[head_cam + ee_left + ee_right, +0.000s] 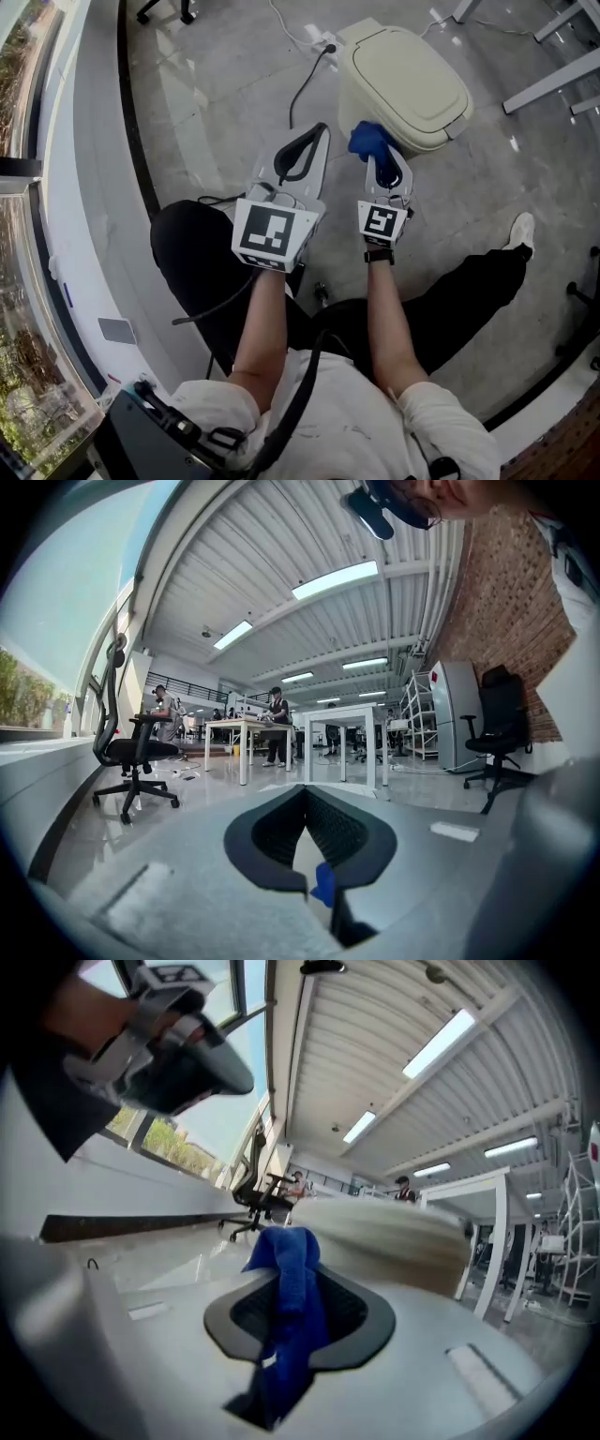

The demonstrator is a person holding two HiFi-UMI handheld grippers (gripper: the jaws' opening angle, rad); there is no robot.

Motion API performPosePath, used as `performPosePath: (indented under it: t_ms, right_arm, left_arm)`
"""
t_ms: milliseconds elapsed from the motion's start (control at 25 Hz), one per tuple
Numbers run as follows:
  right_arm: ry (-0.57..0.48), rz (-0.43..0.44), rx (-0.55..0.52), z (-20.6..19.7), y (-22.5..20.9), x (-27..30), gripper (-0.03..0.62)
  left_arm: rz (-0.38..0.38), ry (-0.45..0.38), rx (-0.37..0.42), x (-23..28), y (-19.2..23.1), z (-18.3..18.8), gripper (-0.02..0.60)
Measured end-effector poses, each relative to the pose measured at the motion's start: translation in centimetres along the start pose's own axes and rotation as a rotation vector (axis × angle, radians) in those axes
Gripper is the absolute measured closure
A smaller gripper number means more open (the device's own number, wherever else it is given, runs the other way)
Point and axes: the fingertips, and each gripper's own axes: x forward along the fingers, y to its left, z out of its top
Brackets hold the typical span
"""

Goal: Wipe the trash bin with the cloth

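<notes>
Right gripper (379,161) jaws are clamped on the blue cloth (369,139), whose bunched end is laid against the near side of the beige trash bin (405,82), just under its lid. It is judged to be held so that a wad is presented for wiping. Left gripper (322,131) jaws are closed together on nothing and held apart from the bin, presumably kept clear of the stroke. The bin is stood on the grey floor (234,84), well away from its curved window edge, near a white power strip (323,39). No brand or writing can be read; only black-and-white patterns are carried by the marker cubes (274,234).
</notes>
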Motion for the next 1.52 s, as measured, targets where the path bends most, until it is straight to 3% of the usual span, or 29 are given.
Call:
performPosePath:
  t_ms: [160,280,480,640,760,880,1080,1200,1280,1400,1520]
  right_arm:
    - [0.234,0.042,0.057,-11.4,2.2,1.3,0.523]
    - [0.363,0.118,0.047,-17.4,3.6,2.3,0.523]
    - [0.504,0.232,0.136,-22.9,5.2,3.0,0.525]
    - [0.572,0.306,0.061,-25.4,6.3,2.4,0.525]
    - [0.487,0.314,0.048,-22.5,6.3,1.6,0.525]
    - [0.312,0.275,0.105,-15.2,4.6,0.7,0.525]
    - [0.048,0.401,0.203,-1.5,2.1,-2.3,0.525]
    - [-0.143,0.371,0.183,6.2,-1.6,-4.3,0.523]
    - [-0.227,0.307,0.148,9.7,-4.6,-4.9,0.523]
    - [-0.215,0.210,0.078,10.2,-8.0,-3.9,0.523]
    - [-0.152,0.256,0.011,7.6,-7.0,-2.0,0.522]
  left_arm:
    - [0.004,0.001,0.001,1.3,-0.4,-0.7,0.581]
    - [0.020,-0.011,0.000,2.2,-0.4,-0.8,0.581]
    - [0.088,-0.004,-0.031,2.4,-0.1,-0.8,0.581]
    - [0.159,-0.029,-0.048,1.6,-0.4,-0.1,0.581]
    - [0.207,-0.050,-0.065,0.7,-0.9,0.5,0.581]
    - [0.260,-0.060,-0.064,-0.7,-1.3,0.5,0.581]
    - [0.383,-0.085,-0.063,-4.2,-2.7,2.0,0.581]
    - [0.419,-0.117,-0.080,-5.5,-4.1,2.7,0.581]
    - [0.444,-0.128,-0.079,-6.2,-5.2,3.0,0.581]
    - [0.482,-0.144,-0.085,-7.1,-7.0,3.1,0.581]
    - [0.524,-0.162,-0.107,-8.1,-8.6,3.2,0.581]
